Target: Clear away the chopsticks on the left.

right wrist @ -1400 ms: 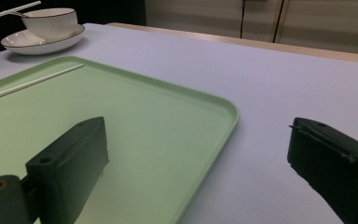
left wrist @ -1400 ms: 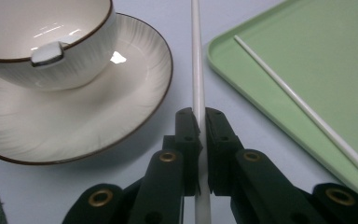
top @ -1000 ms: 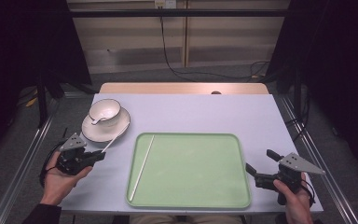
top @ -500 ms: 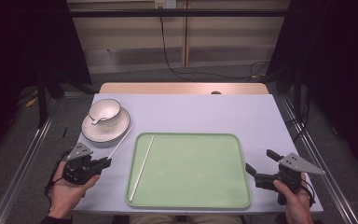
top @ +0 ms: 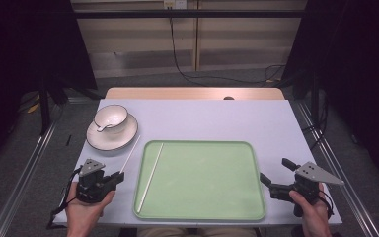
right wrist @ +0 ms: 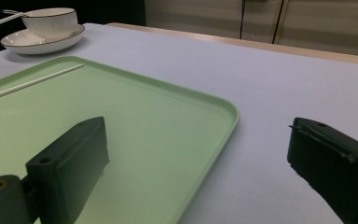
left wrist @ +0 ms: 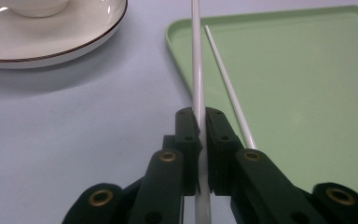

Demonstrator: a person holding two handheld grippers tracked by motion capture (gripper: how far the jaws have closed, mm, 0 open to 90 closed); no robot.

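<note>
One chopstick [left wrist: 197, 60] rides clamped in the left gripper [top: 109, 177], drawn back from the saucer [top: 111, 139] toward the tray [top: 256, 197], while the right gripper [top: 272, 180] waits with jaws wide.

Light falls from overhead onto the tabletop [top: 202, 118], which reads bright and even, while the surroundings at nine and three o'clock sink into near black. The saucer [left wrist: 51, 42] casts a soft shadow toward six o'clock in the left gripper view. The green tray [right wrist: 121, 130] carries a mild sheen, no hard glare. The near black parts of each tool blur at six o'clock; the high view is soft and slightly grainy.
</note>
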